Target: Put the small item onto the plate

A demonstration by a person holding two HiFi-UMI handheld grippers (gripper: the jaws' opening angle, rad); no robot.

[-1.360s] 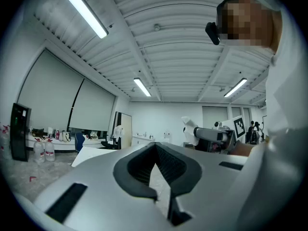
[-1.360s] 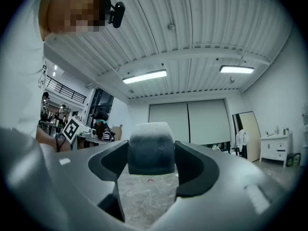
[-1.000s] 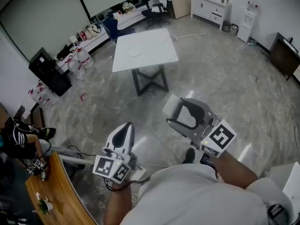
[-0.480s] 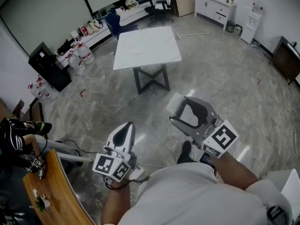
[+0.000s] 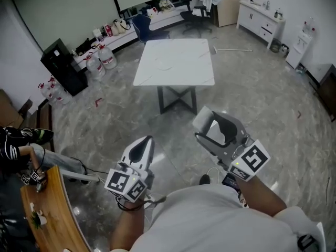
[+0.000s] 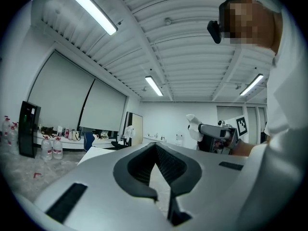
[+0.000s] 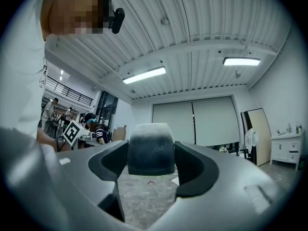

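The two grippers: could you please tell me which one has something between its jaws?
The right gripper: its jaws clamp a small pale item, while the left gripper has its jaws shut on nothing.

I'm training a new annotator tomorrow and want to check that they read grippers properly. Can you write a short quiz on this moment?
1. True or false: the left gripper holds something between its fingers.
2. What sits between the fingers of the right gripper?
A. a pale small item
B. a red cup
C. nothing
3. Fill in: in the head view, ahead of the person on the grey floor stands a white ____.

Key: 1 false, its fingers are together with nothing between them; 2 A; 3 table.
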